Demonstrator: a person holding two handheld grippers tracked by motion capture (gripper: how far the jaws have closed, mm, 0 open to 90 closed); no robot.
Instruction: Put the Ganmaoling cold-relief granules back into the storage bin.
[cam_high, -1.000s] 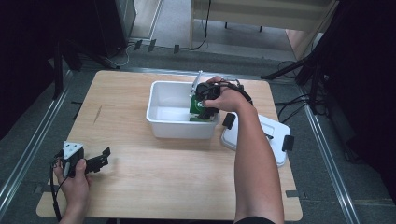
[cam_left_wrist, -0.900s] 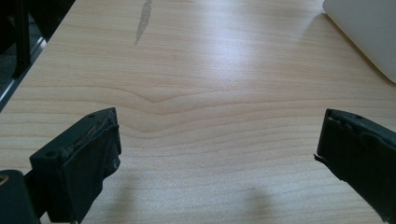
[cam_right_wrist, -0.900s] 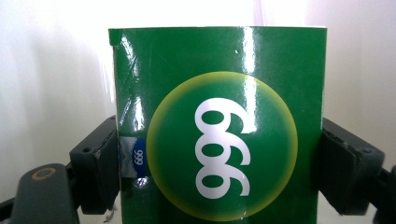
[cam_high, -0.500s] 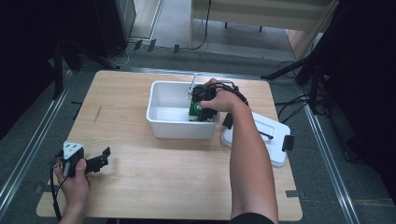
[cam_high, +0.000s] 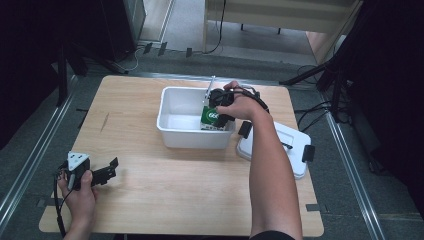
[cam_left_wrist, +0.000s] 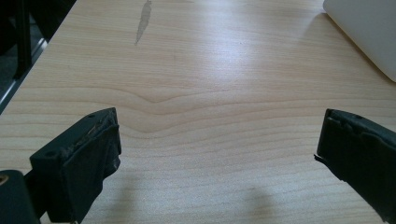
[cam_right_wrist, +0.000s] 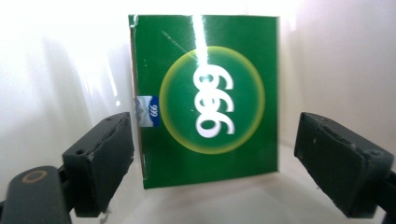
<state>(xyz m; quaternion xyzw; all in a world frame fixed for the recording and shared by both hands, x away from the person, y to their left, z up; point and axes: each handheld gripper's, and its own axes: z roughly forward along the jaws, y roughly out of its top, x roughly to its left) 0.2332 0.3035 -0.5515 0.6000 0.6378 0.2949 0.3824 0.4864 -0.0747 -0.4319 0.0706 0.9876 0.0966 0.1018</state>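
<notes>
Since 1 second ago the right gripper (cam_high: 218, 111) has shifted slightly toward the bin's right wall, and its jaws now stand wide with the green box (cam_right_wrist: 205, 95) between them, untouched on both sides. That box sits inside the white bin (cam_high: 172, 131), hard against its right end, standing on the bin floor; its printed "999" reads sideways in the right gripper view, so the lettering runs vertically there. Room lies open in the bin's left half. A white lid (cam_high: 295, 150) lies just beside the bin, overhanging the table's (cam_high: 150, 200) right edge. Left gripper (cam_high: 102, 172) rests near the front-left corner, jaws wide and holding nothing over bare wood.
</notes>
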